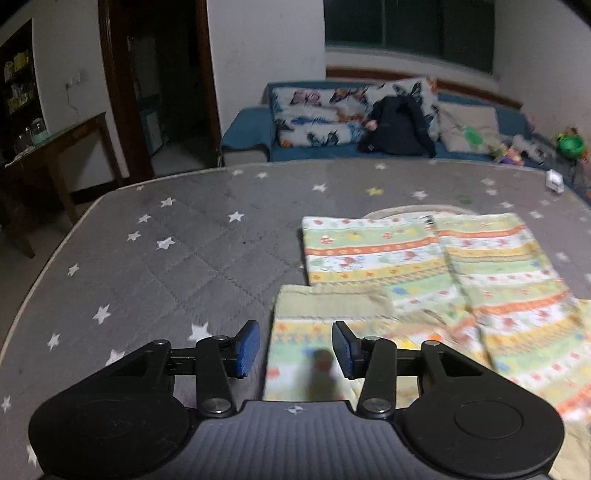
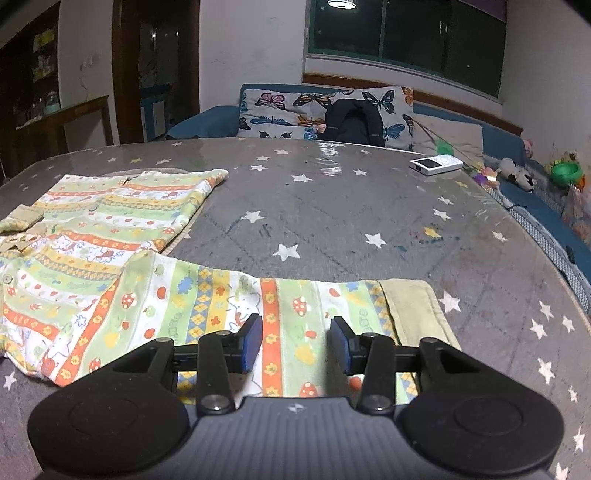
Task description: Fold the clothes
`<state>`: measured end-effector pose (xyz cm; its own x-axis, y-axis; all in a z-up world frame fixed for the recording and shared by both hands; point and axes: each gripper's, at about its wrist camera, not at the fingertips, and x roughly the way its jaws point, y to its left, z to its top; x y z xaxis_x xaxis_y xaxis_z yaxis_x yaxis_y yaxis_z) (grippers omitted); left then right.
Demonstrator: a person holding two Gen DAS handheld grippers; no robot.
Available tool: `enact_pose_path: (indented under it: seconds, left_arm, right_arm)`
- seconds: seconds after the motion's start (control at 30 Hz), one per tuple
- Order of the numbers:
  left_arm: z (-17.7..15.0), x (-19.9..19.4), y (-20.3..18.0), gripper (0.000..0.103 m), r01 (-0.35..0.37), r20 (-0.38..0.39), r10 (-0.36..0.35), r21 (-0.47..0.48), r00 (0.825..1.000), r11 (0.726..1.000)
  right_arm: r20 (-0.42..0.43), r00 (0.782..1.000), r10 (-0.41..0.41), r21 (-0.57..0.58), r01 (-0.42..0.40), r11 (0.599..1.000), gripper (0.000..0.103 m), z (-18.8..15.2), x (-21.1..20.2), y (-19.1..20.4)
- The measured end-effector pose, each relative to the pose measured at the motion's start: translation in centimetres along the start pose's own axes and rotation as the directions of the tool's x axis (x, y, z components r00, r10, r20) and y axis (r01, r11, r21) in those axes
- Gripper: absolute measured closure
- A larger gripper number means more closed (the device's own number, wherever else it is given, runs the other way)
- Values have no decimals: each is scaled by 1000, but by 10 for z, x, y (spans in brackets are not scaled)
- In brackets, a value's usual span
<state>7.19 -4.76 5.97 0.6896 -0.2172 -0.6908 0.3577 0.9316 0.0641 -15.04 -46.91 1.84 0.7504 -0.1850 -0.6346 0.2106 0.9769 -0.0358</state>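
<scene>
Left gripper [image 1: 295, 349] fingers released, nothing between them, tilted down over a folded-in sleeve. Right gripper [image 2: 296, 345] fingers released too, tilted down over the other sleeve [image 2: 280, 306], spread flat. Shirt [image 1: 436, 266] lies on the star-print worktop [image 2: 351, 206], white device [image 2: 436, 164] far side.

Grey star-print desk [image 2: 332, 221] surface, glossy near far edge. White device [image 2: 436, 164] near desk's far right edge. Behind desk: blue sofa [image 1: 251, 125], butterfly cushions [image 2: 280, 114], black backpack [image 1: 400, 127], toys [image 2: 517, 175], dark window [image 2: 406, 29].
</scene>
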Motion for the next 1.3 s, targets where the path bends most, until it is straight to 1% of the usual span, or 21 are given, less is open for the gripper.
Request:
enact_pose_path:
  seconds: [0.1,0.2,0.3,0.37,0.4,0.47,0.5,0.53,0.57,0.63,0.73,0.77,0.87,0.9,0.97,1.03,1.07,1.17,1.3]
  left_arm:
    - [6,21,0,55,7,-24,-7,5,1000,1000]
    - [7,37,1,55,-13,-47,14,7,999,1000]
    - [8,42,5,55,-1,-37,0,-17,999,1000]
    - [6,43,4,57,21,-35,-22,-21,999,1000]
    - [6,44,4,60,32,-34,-33,-23,999,999]
    - [4,43,5,60,38,-28,-39,-33,999,999]
    - [3,43,6,64,49,-25,-50,-44,998,998]
    - [3,43,9,70,66,-24,-67,-62,997,996]
    - [2,43,11,73,84,-22,-86,-80,996,993]
    - [2,42,14,87,109,-19,-112,-108,994,988]
    - [3,35,16,93,108,-1,-109,-143,994,984]
    - [2,30,17,93,95,17,-93,-145,995,985]
    - [-1,10,27,94,20,79,-8,-148,997,989]
    - [-2,2,34,94,-23,98,39,-160,994,987]
    - [-5,-14,50,94,-107,129,134,-194,983,975]
    - [-10,-29,67,94,-183,153,222,-236,963,954]
    - [-14,-38,77,94,-221,163,269,-262,949,939]
    - [-28,-54,98,95,-309,163,372,-315,914,897]
    - [-52,-56,109,95,-420,134,478,-315,868,851]
  right_arm:
    - [0,1000,0,4,0,1000,59,-1,0,-1]
    - [0,1000,0,9,0,1000,59,0,0,-2]
    - [1,1000,-1,9,1,1000,57,-1,0,-2]
    - [2,1000,-1,10,1,1000,55,-1,0,-2]
    - [2,1000,-3,11,3,1000,55,-1,0,-2]
    - [3,1000,-6,13,6,1000,54,-1,1,-2]
    - [3,1000,-7,14,7,1000,54,-1,1,-2]
    - [4,1000,-8,14,8,1000,53,-1,1,-2]
    - [4,1000,-9,14,9,1000,53,-1,1,-1]
    - [5,1000,-12,13,12,1000,53,-1,1,-1]
    - [5,1000,-15,13,15,1000,53,-1,1,0]
    - [5,1000,-17,13,17,1000,53,-1,1,0]
    - [5,1000,-20,12,20,1000,53,-1,1,1]
    - [5,1000,-21,12,21,1000,53,-1,1,1]
    - [6,1000,-23,11,23,1000,53,-1,0,2]
    - [6,1000,-25,11,25,1000,53,-1,0,2]
    - [6,1000,-26,10,26,1000,53,-1,0,2]
    - [7,1000,-30,9,30,1000,53,-1,0,3]
    - [10,999,-35,8,35,999,53,-1,1,3]
